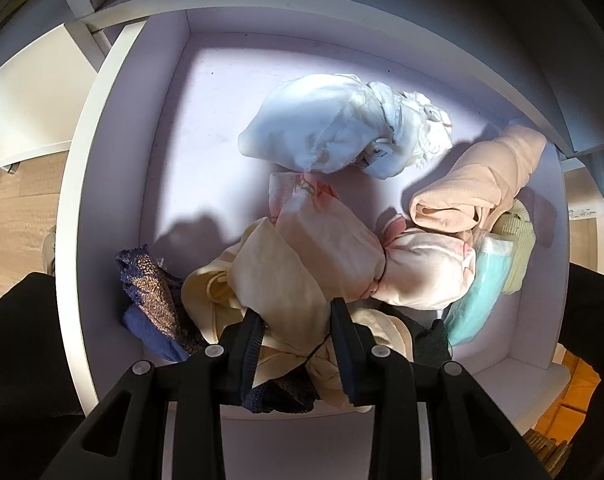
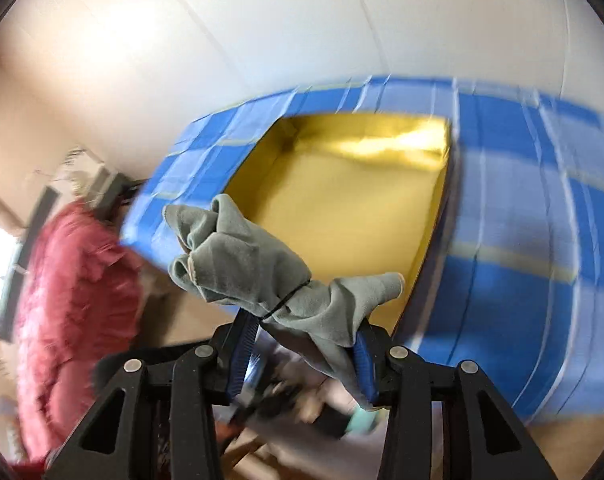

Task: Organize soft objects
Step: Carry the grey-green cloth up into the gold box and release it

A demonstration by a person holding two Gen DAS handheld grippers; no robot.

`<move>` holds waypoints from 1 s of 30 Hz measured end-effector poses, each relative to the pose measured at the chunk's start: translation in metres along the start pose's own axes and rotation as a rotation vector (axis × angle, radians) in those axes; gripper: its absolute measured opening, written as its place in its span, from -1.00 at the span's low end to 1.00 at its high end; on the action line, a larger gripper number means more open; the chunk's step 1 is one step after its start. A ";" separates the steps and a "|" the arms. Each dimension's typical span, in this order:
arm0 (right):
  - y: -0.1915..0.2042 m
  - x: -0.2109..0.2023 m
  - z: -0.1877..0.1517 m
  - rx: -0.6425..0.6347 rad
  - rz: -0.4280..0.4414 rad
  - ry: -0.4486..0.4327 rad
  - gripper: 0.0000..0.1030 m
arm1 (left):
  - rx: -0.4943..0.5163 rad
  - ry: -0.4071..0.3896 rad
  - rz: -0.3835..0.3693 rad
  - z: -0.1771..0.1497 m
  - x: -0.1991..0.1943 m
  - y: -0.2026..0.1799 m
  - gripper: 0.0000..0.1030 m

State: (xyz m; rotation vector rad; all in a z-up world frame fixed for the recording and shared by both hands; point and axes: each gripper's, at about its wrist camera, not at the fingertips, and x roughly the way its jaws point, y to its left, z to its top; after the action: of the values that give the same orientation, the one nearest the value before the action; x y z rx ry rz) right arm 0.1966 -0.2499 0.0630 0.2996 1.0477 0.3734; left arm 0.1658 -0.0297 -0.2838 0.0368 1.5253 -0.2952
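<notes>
1. Left gripper (image 1: 296, 330) is clamped on a cream bundle (image 1: 278, 280) down in the white drawer (image 1: 102, 168), its jaws pinching the cloth right near a dark tie band. Right gripper (image 2: 302, 344) is closed on a grey-green cloth bundle (image 2: 242, 256), held up in the air in front of a blue plaid box (image 2: 514, 208) with a shiny gold inside (image 2: 342, 208).

2. Progress, as far as I can judge: early-ish. The gold box looks empty from this angle, while the drawer has a pile of stuff in it: white bundle (image 1: 342, 128), peach roll (image 1: 478, 184), pink floral bundle (image 1: 350, 256), teal piece (image 1: 478, 296), pale green ribbed thing (image 1: 520, 248), navy lace piece (image 1: 154, 300). So most of the sorting is left.

3. Room-wise: the back-left of the drawer floor is bare, so there's space there. The front is crowded, with the cream bundle touching the lace and floral ones, so lifting could drag neighbours.

4. Right view is motion-blurred, but the box opening is wide and just beyond the grey-green bundle.
</notes>
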 end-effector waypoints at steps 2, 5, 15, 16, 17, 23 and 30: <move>-0.005 0.017 0.026 0.011 -0.052 -0.018 -0.13 | 0.001 0.002 0.001 0.000 0.000 -0.001 -0.37; -0.018 0.036 0.057 0.046 -0.094 -0.048 -0.13 | -0.001 0.005 0.002 0.000 0.000 -0.002 -0.37; -0.041 0.114 0.114 0.086 -0.303 -0.003 -0.10 | -0.004 0.010 0.000 0.002 0.002 -0.001 -0.37; -0.044 0.119 0.117 0.084 -0.318 0.001 -0.07 | -0.004 0.010 0.000 0.002 0.003 -0.001 -0.37; -0.044 0.124 0.118 0.072 -0.348 0.001 -0.07 | -0.003 0.010 0.000 0.002 0.003 -0.001 -0.37; -0.042 0.121 0.117 0.004 -0.480 -0.063 0.78 | 0.003 0.010 0.006 0.001 0.004 -0.003 -0.37; -0.035 0.077 0.096 -0.037 -0.414 -0.183 0.78 | 0.008 0.015 0.015 0.000 0.008 -0.006 -0.36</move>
State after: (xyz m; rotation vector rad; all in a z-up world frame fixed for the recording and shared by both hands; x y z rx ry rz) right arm 0.3205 -0.2538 0.0337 0.0766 0.8944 -0.0078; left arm 0.1649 -0.0364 -0.2907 0.0574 1.5385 -0.2899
